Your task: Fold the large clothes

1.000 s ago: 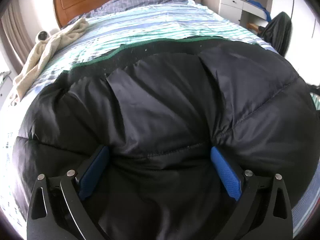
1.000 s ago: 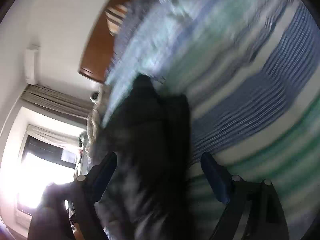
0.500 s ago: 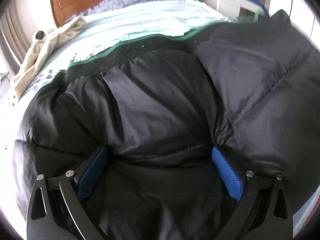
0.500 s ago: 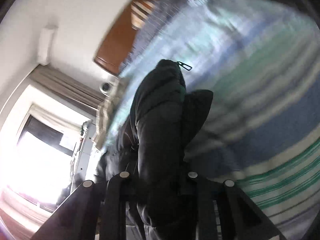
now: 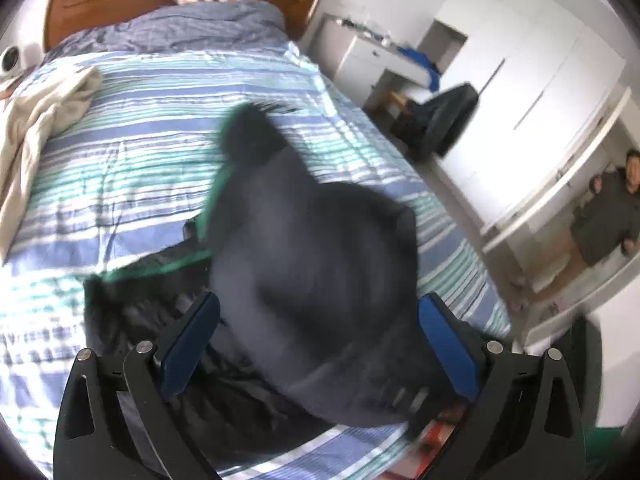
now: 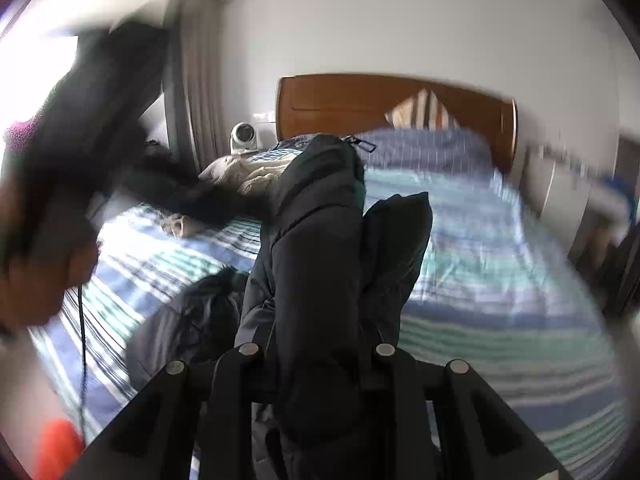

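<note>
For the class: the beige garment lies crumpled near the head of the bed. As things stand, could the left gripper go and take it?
Probably not yet. The left gripper has the black jacket bulging between its blue pads, and the beige garment lies well off across the striped bed; it would need to let go first.

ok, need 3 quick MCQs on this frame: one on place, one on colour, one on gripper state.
1. Where does the beige garment lie?
A. on the bed's left side
B. on the floor
C. on the desk

2. What colour is the trim on the jacket?
A. red
B. green
C. yellow

3. What is the right gripper doing?
A. open over the bed
B. shut on the pillow
C. shut on the jacket

Key: 1 A, it sprawls over the striped bed at the left edge of the left wrist view. 2 B, a green edge lines the black fabric. 3 C, black jacket folds rise from between its closed fingers.
</note>
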A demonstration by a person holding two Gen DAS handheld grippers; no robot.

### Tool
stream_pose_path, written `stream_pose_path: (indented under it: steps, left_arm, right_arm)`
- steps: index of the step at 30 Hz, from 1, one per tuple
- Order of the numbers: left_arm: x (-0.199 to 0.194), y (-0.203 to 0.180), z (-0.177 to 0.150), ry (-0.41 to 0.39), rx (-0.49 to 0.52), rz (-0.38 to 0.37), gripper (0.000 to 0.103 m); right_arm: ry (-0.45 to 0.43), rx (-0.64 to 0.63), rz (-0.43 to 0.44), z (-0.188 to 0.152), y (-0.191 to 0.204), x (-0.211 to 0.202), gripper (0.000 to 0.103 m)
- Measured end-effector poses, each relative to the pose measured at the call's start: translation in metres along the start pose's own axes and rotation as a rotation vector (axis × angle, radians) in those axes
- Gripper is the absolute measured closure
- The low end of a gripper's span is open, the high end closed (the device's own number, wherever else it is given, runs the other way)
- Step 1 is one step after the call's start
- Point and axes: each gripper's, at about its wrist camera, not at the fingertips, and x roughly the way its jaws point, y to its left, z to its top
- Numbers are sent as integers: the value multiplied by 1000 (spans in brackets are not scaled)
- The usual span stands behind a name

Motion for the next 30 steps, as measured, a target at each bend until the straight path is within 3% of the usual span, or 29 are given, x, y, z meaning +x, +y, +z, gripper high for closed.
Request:
stream_pose_path:
  steps: [4, 7, 8, 9, 11, 12, 14, 15, 17, 18, 20, 21, 25, 28, 30]
  left_arm:
    - [21, -5, 9, 92, 0, 52, 3]
    - [38, -21, 4, 141, 83, 148, 4]
    - [43, -24, 2, 146, 94, 188, 16]
    - [48, -20, 0, 156, 76, 232, 51]
    - [47, 4, -1, 167, 11, 205, 66]
    - [43, 12, -1, 165, 6, 187, 70]
    - [33, 28, -3, 154, 35, 183, 70]
    - [28, 40, -5, 154, 49, 189, 70]
    - [24, 63, -10, 156, 54, 205, 70]
    - [25, 73, -12, 159, 53, 208, 70]
    - [27, 95, -20, 165, 51, 217, 69]
    - [29, 100, -22, 169, 50, 226, 68]
    - [31, 119, -27, 164, 54, 260, 67]
    - [30, 137, -37, 171, 41, 298, 63]
    - [29, 156, -47, 173, -23, 284, 56]
  right_arm:
    - [-28, -192, -79, -6, 51, -3, 80]
    - [-51, -293, -130, -13, 73, -3, 80]
    - [-59, -309, -137, -15, 76, -4, 80]
    - [-61, -308, -131, -16, 75, -7, 79]
    - [-22, -262, -65, -13, 67, -9, 69]
    - [6, -214, 32, -9, 58, -18, 50]
    - [5, -94, 271, -2, 35, -46, 36]
    - [-10, 11, 402, 2, 15, -64, 36]
    - [-35, 179, 534, 5, -20, -80, 36]
    - [-27, 239, 519, 6, -35, -78, 36]
    - [29, 239, 462, 6, -45, -59, 39]
    - [58, 229, 462, 3, -43, -45, 51]
    - [132, 200, 594, -8, 5, 8, 60]
    - [195, 227, 594, -17, 38, 45, 61]
    - [307, 233, 587, -30, 56, 78, 64]
